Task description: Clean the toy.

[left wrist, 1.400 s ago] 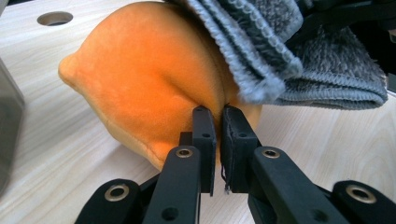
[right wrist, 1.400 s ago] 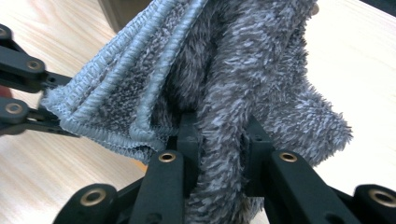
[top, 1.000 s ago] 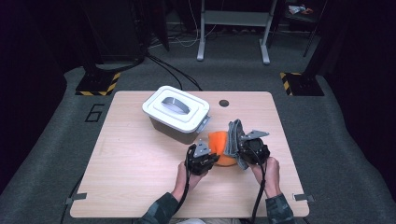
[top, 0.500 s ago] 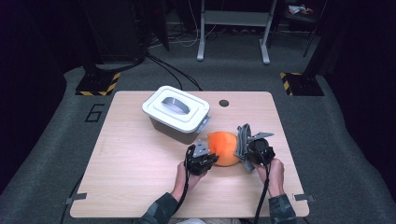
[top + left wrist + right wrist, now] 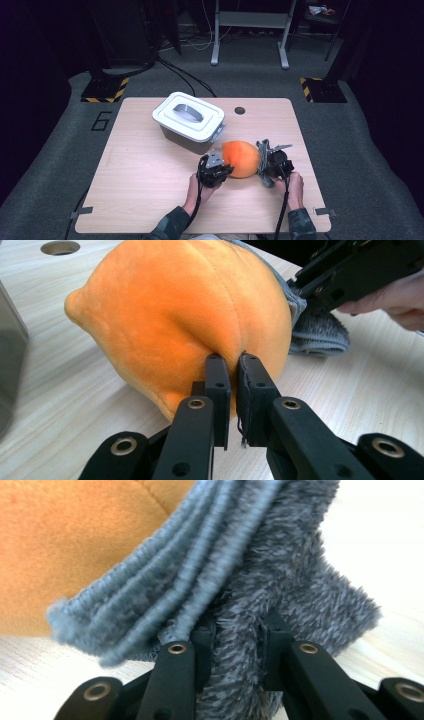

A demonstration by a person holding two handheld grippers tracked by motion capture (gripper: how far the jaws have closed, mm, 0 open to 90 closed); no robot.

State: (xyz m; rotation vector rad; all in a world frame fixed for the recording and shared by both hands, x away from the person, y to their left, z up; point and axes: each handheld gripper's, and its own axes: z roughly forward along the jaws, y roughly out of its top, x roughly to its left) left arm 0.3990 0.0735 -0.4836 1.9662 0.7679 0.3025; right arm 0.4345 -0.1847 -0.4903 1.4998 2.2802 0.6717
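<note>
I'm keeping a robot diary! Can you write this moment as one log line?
left gripper: shut on orange plush | right gripper: shut on grey cloth | plush on table, beside lidded white box

— Where is there room to move on the desk (image 5: 140, 190)?

— The whole near-left part is bare wood, and so is the strip along the right edge past the right gripper (image 5: 267, 167).

— What blocks the middle?

— The orange plush toy (image 5: 242, 157) lies between the two grippers, touching both. The left gripper (image 5: 220, 170) pinches its skin, and the grey fuzzy cloth (image 5: 264, 150) in the right gripper presses against its other side, so nothing passes between them.

— And farther back?

— The white lidded bin (image 5: 187, 122) stands just behind and left of the toy, with only a narrow gap. To its right, the desk lies bare around the round hole (image 5: 240, 110).
</note>
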